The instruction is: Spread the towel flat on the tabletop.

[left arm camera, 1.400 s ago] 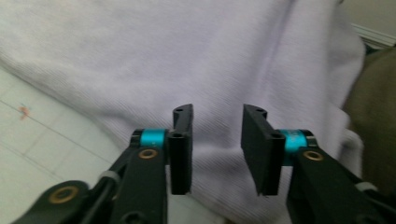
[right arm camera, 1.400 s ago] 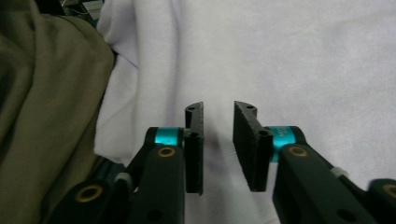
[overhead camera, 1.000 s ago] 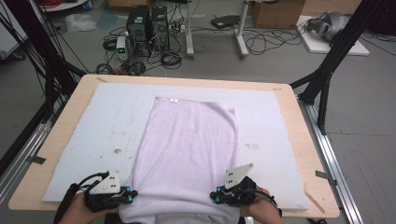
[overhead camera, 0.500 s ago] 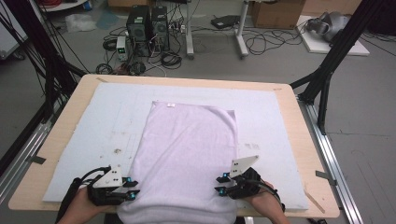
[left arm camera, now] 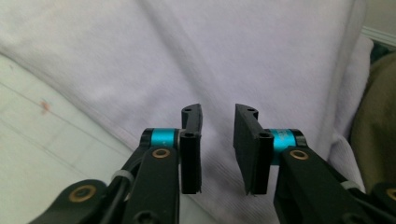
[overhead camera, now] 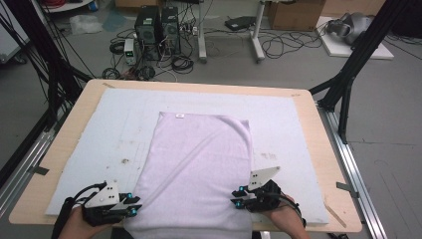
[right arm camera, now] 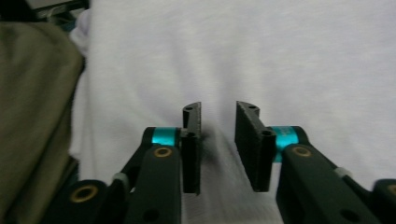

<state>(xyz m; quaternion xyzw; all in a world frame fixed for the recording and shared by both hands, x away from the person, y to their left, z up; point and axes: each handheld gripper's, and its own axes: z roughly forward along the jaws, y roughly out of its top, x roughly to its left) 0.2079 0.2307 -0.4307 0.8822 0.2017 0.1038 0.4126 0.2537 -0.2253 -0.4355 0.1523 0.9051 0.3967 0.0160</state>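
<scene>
Jaws parted over the towel (overhead camera: 196, 164); white mat (overhead camera: 114, 129) lies beneath; table (overhead camera: 318, 129) edges bare.

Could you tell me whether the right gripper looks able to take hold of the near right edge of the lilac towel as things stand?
Probably yes: the right gripper sits right at the lilac towel's near right edge, jaws parted over the cloth, with nothing between them.

A lab: computer towers (overhead camera: 157, 25) and tangled cables (overhead camera: 278, 47) on floor.

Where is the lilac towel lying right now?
In the high view the lilac towel lies mid-table on the white mat, its near end draped over the table's front edge between the two hand-held grippers.
</scene>
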